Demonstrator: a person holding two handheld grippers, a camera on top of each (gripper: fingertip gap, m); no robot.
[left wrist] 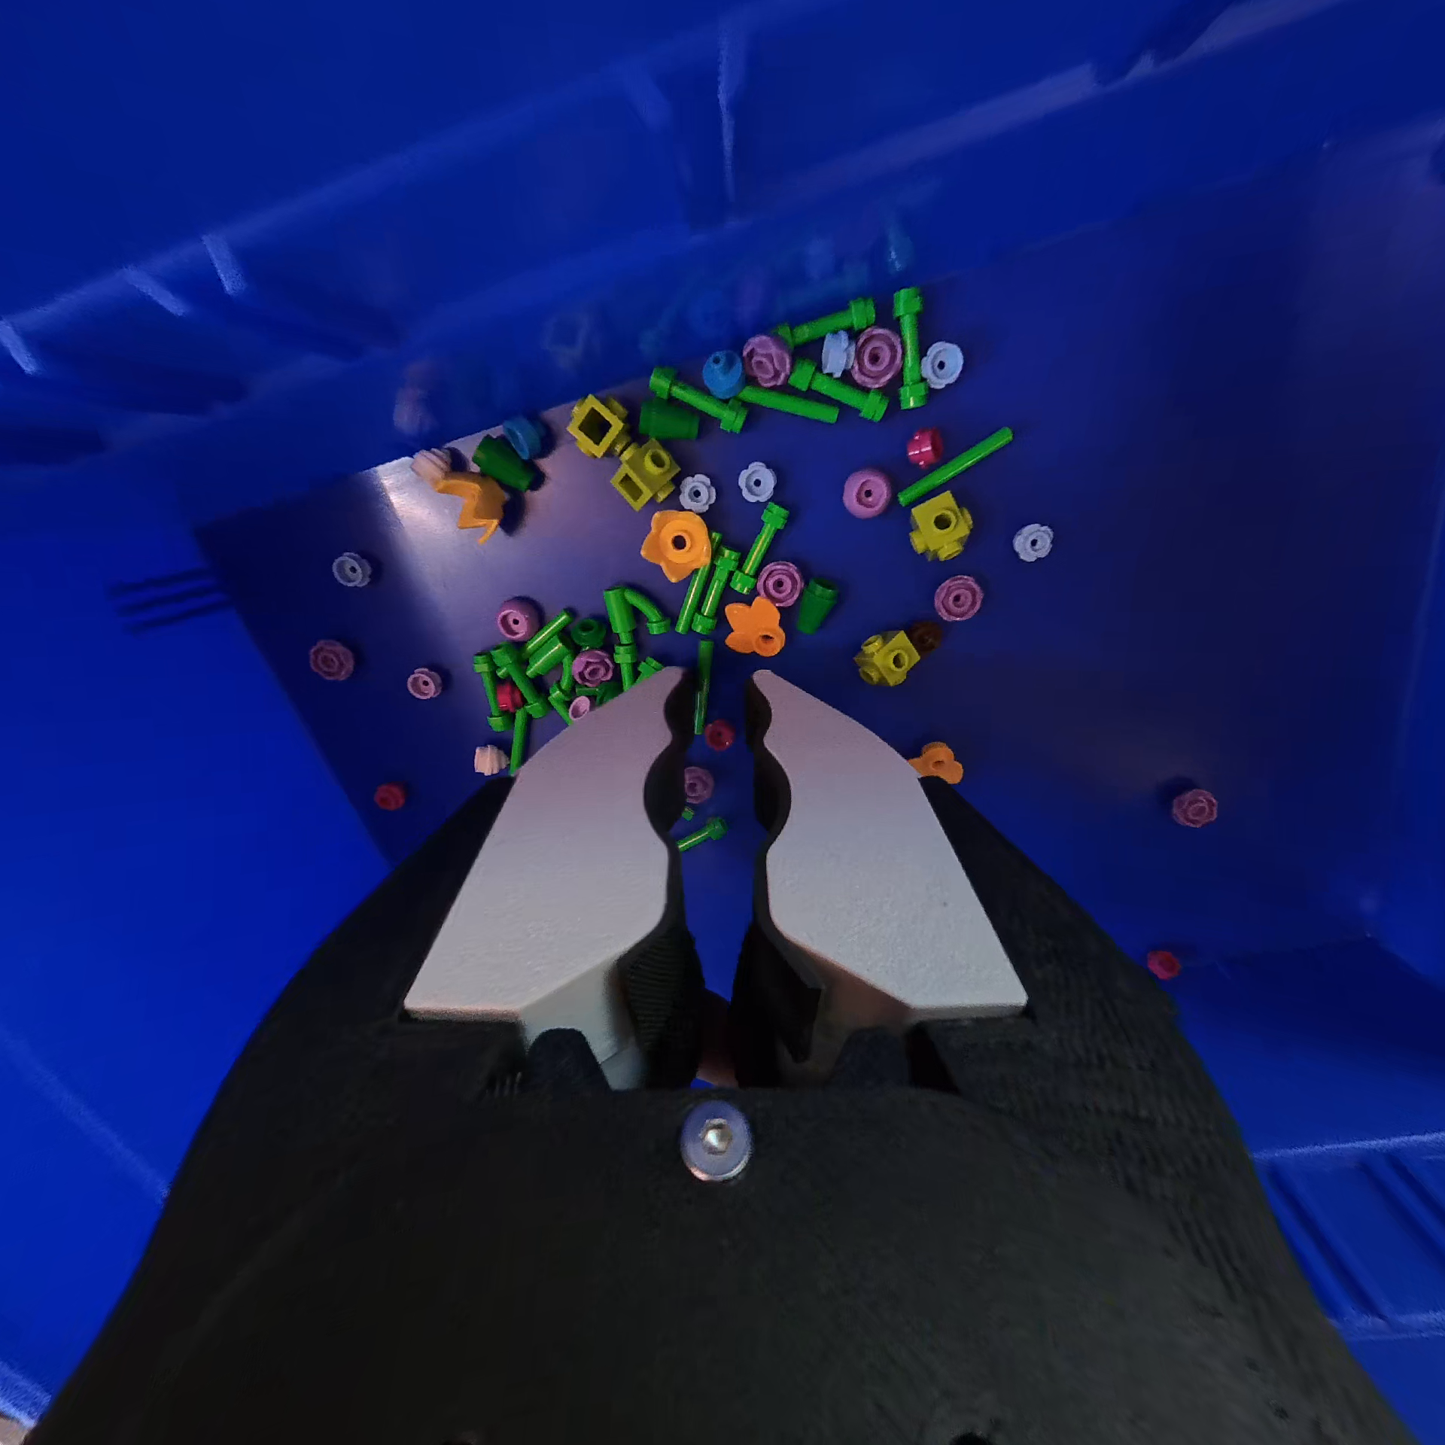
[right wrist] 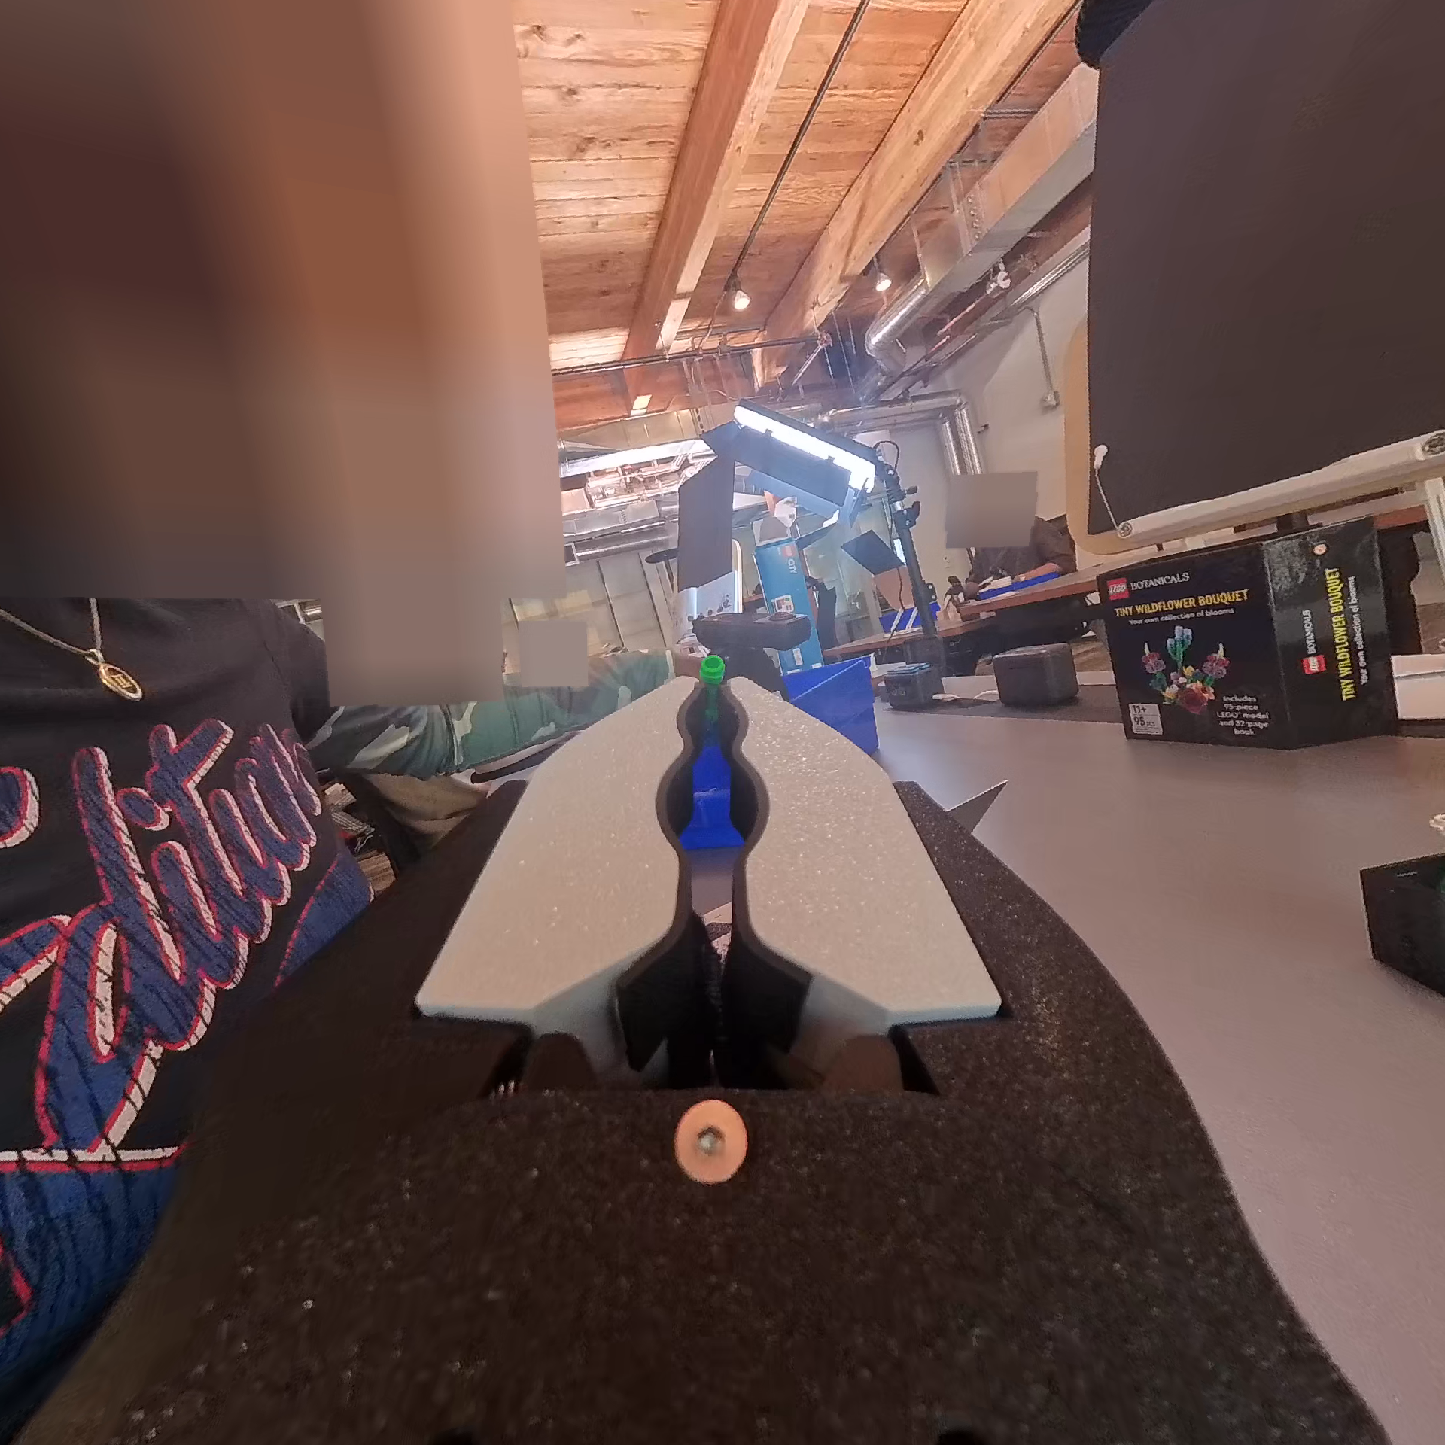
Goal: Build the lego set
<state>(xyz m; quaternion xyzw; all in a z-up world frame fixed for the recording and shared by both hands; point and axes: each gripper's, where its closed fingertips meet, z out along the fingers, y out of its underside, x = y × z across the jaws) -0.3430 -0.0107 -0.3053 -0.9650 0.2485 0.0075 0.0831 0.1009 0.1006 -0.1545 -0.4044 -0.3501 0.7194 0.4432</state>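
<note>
The left claw (left wrist: pixel 715 680) hangs inside a blue bin (left wrist: pixel 1173 391), its tips a narrow gap apart and gripping nothing, poised over loose lego pieces (left wrist: pixel 704 563) scattered across the bin floor: green stems, orange and purple flowers, yellow-green cubes. A thin green rod (left wrist: pixel 702 696) lies just beside its left tip. The right claw (right wrist: pixel 711 688), raised above the grey surface (right wrist: pixel 1173 899), is closed on a green stem (right wrist: pixel 711 669) whose end pokes out between its tips. A black set box (right wrist: pixel 1243 641) stands toward the surface's far right edge.

Left gripper (left wrist: pixel 715 680), right gripper (right wrist: pixel 713 688): black textured bodies, pale grey scalloped fingers, central screw.
</note>
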